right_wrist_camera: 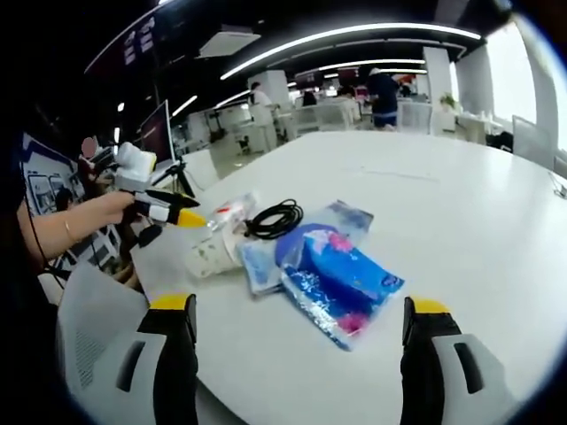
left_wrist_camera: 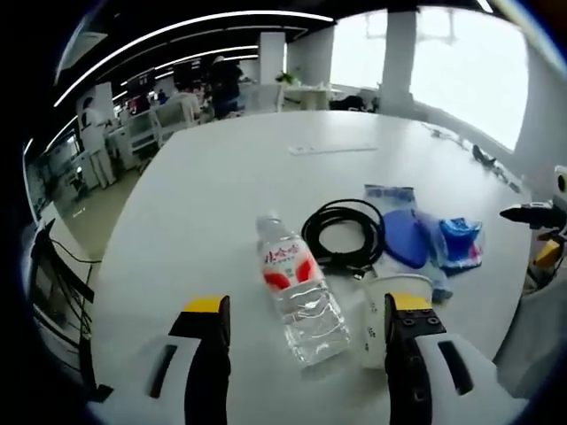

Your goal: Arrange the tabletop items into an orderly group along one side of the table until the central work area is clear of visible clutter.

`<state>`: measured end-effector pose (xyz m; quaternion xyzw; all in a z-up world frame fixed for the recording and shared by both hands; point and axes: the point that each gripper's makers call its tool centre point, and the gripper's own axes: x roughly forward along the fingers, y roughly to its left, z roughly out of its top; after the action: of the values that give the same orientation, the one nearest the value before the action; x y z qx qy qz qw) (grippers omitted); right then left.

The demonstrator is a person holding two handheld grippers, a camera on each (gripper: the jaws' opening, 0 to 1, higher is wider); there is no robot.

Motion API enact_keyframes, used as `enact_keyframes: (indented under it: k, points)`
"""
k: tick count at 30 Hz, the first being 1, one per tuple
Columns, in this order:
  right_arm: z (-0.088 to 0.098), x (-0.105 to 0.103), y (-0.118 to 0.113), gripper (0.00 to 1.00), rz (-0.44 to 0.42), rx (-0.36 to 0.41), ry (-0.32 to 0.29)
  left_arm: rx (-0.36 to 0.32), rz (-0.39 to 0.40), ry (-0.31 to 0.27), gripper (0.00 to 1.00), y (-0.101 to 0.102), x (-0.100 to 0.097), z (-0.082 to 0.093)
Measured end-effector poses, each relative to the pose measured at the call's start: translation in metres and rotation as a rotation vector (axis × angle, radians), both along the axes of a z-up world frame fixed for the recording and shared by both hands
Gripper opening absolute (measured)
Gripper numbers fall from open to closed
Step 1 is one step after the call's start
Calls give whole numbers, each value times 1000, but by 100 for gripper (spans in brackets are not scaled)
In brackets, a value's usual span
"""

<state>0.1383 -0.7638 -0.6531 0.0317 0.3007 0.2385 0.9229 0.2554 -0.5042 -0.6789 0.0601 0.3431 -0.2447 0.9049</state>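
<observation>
Now the left tool (left_wrist_camera: 301, 332) hangs low over the tabletop (left_wrist_camera: 221, 177), jaws spread wide and holding nothing. The bottle (left_wrist_camera: 299, 292) lies on its side right between those jaws, base toward the camera and cap pointing away. A paper cup (left_wrist_camera: 383, 312), also tipped over, sits just beside the right-hand jaw, touching or nearly so. This looks like the approach step of a pick. The next move calls for a straight drop and a squeeze across the bottle's round body, which may roll. Beyond it lies a coiled black cable (left_wrist_camera: 344, 232), then blue packets (left_wrist_camera: 423, 237).

Meanwhile the right tool (right_wrist_camera: 301, 341) is also wide open and empty, set back at the tabletop's edge. A blue packet (right_wrist_camera: 341, 282) lies ahead between its jaws, near but not touching. The cable (right_wrist_camera: 273, 219) sits farther on, and the left tool (right_wrist_camera: 173, 212) reaches in from the left.
</observation>
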Motion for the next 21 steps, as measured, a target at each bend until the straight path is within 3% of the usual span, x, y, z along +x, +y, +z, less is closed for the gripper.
enact_keyframes:
  k: [21]
  points:
    - [-2, 10, -3, 95, -1, 9, 7, 53, -3, 42, 57, -9, 28, -16]
